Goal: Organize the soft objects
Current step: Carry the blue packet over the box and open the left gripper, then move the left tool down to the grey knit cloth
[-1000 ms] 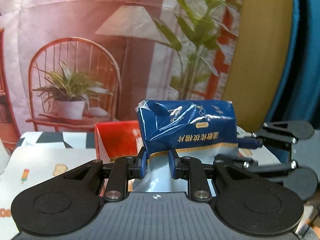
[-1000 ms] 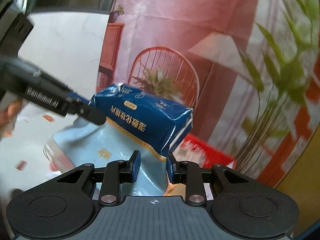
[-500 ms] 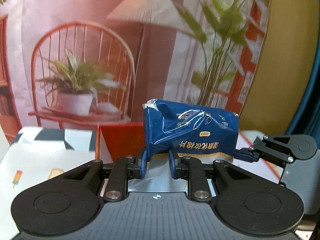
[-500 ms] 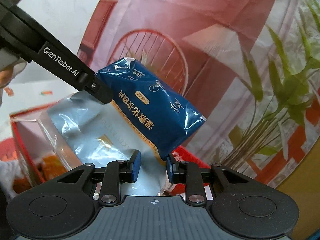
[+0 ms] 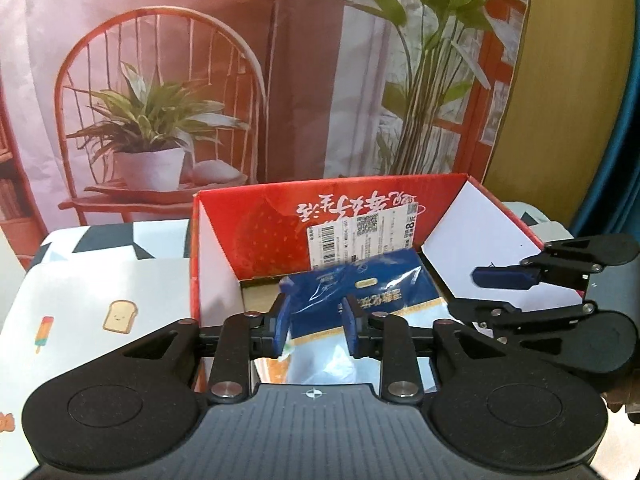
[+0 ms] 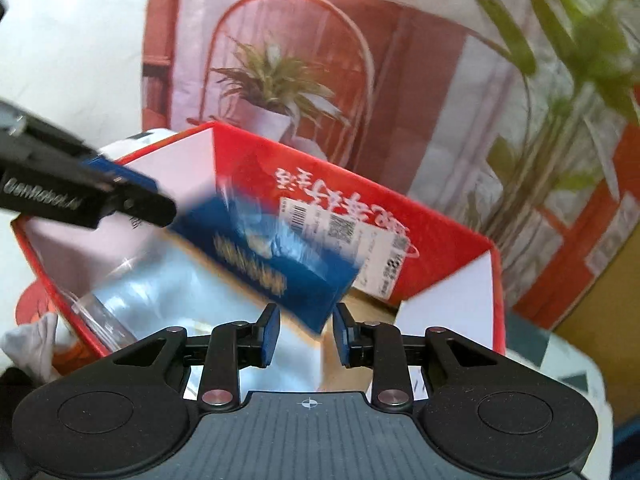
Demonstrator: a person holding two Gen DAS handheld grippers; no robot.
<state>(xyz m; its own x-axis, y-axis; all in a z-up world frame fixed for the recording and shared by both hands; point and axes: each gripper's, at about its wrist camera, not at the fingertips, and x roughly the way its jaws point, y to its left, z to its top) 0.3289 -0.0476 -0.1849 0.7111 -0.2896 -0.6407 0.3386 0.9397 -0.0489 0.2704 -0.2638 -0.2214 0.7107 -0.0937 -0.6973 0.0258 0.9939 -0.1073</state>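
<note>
The pack point(image 5: 362, 300) has dropped from both grippers' pinch into the red box point(image 5: 256, 236), left gripper point(image 5: 314, 322) and right gripper point(image 6: 306, 334) now spread, so it looks stowed.

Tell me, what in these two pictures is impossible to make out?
- Blue pack: smeared by motion in the right wrist view, so its print is unreadable.
- Red box floor: in the left wrist view, covered by the pack and the left gripper; other contents unclear.
- Right gripper: whether its pads actually touch the pack is lost in blur.
- Shipping label: text too small to read.
</note>
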